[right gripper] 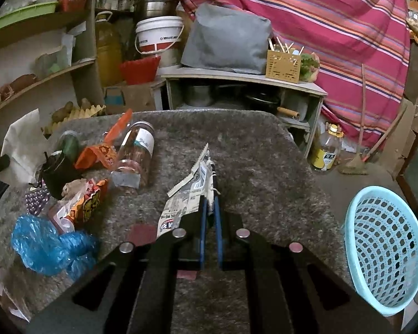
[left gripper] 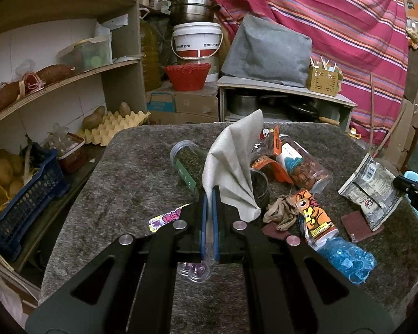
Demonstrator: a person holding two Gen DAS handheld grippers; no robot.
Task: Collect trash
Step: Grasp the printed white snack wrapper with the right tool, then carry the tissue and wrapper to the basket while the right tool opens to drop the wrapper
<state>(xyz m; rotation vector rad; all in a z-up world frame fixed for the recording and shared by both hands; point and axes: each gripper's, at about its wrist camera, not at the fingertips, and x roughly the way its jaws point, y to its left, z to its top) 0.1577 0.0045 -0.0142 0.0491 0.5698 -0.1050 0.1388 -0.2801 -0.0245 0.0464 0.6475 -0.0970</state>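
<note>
Wooden shelves (left gripper: 69, 75), striped curtain (left gripper: 334, 27)

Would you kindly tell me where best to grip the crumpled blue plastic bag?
Grip the raised, bunched middle of the blue plastic bag from above, fingers straddling the crumple. It lies loose on the grey mat with no rigid edge, so a top pinch probably holds best.

Basket (right gripper: 387, 250) right of rug (right gripper: 237, 144); wrappers (right gripper: 89, 203) seemingly heaped left.

Both views look forward and slightly down along their own fingers, close over the grey rug (left gripper: 131, 167) (right gripper: 250, 144) — the left wrist camera from the left side, the right one nearer the blue basket (right gripper: 387, 250). Shared: blue plastic bag (left gripper: 348, 258) (right gripper: 47, 247), white bucket (left gripper: 197, 40) (right gripper: 158, 34), striped cloth (left gripper: 334, 19) (right gripper: 320, 19).
</note>
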